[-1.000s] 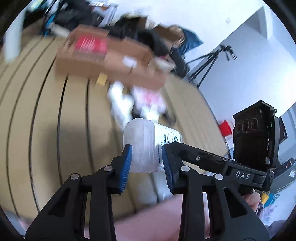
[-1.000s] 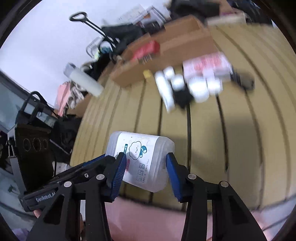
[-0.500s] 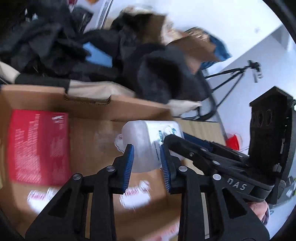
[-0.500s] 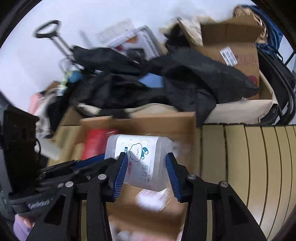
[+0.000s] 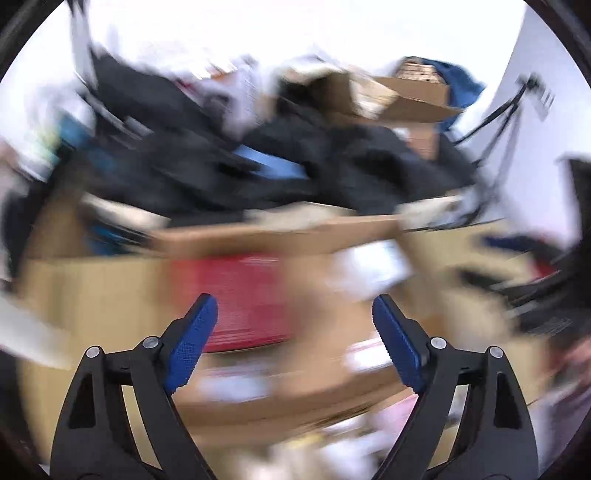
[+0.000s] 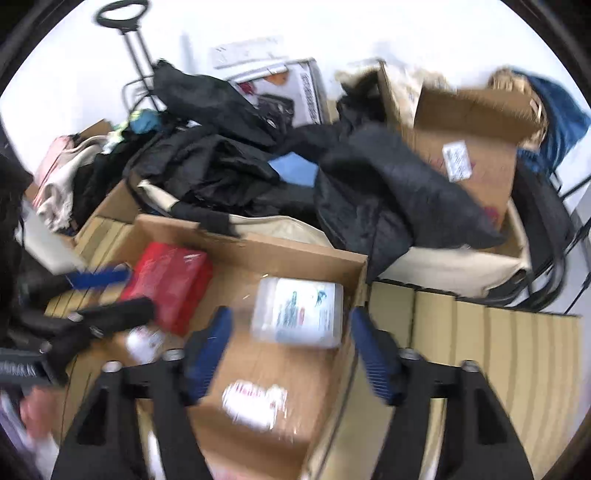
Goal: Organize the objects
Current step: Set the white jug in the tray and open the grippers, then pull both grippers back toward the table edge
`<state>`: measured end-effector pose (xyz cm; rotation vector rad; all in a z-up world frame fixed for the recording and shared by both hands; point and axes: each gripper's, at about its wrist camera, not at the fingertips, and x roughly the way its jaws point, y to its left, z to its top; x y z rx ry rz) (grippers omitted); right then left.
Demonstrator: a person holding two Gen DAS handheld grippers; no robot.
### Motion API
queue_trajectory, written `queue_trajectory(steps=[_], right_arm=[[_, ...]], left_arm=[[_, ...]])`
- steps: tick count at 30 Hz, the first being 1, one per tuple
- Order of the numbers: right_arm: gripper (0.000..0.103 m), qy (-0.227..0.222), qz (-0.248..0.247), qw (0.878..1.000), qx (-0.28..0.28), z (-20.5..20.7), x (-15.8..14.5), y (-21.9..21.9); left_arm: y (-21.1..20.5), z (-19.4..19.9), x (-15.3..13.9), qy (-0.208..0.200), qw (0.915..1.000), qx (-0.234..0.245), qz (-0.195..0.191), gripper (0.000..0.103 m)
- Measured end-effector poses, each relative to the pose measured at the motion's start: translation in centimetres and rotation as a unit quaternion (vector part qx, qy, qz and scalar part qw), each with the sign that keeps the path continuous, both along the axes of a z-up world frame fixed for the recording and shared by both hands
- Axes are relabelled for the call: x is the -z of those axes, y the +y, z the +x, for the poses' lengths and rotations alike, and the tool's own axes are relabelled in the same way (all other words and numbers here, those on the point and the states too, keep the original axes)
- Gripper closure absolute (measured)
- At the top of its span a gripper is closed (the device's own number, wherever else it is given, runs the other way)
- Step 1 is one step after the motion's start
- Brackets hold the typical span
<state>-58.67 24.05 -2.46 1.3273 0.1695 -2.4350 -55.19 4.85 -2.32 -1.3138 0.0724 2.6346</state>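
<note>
A clear plastic jug (image 6: 297, 312) with a printed label lies on its side inside the open cardboard box (image 6: 280, 251), near the box's right wall. A red packet (image 6: 168, 284) lies in the box to its left. My right gripper (image 6: 290, 345) is open and empty just above and in front of the jug. My left gripper (image 5: 293, 341) is open and empty over the same box; its view is blurred, with the red packet (image 5: 240, 299) and the jug (image 5: 369, 271) as smears. The left gripper also shows at the left of the right wrist view (image 6: 107, 295).
The box stands on a slatted wooden table (image 6: 498, 354). Behind it lie a heap of black clothing (image 6: 229, 166), a beige bag (image 6: 443, 262), more cardboard boxes (image 6: 476, 147) and a trolley handle (image 6: 125, 22) against a white wall.
Both grippers held the jug together and carried it over the box. Both have now opened and the jug lies in the box. The left gripper is swinging away to the left.
</note>
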Motion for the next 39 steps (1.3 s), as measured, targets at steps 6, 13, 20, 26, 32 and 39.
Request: queue_trajectory(steps=[6,13,20,26,32,39], right_arm=[[0.021,0.020,0.032,0.998,0.041,7.6,-6.5,3.7],[0.021,0.034,0.013,0.998,0.055,19.2,-10.9,4.9],[0.021,0.085,-0.011,0.996,0.036,34.7,-8.8,4.2],[0.021,0.118,-0.071,0.988,0.076,47.4,-3.7,3.3],[0.020,0.124,-0.068,0.988,0.054,48.5,-2.9,0.7],[0.020,0.109,-0.071,0.989,0.067,48.5,-1.7,-0.6]], left_arm=[[-8.3,7.5,-4.9,-0.007,0.9941,-0.082,-0.071,0.016],[-12.0,19.7,-9.2,0.005,0.9931,-0.109,-0.044,0.007],[-10.1,36.0,-5.9,0.068,0.9941,-0.072,-0.044,0.001],[-7.7,47.0,-2.0,0.068,0.9961,-0.055,0.011,0.000],[-6.3,49.0,-0.5,0.043,0.9986,-0.031,0.005,0.000],[-6.7,48.0,0.2,0.041,0.9980,-0.045,0.020,0.000]])
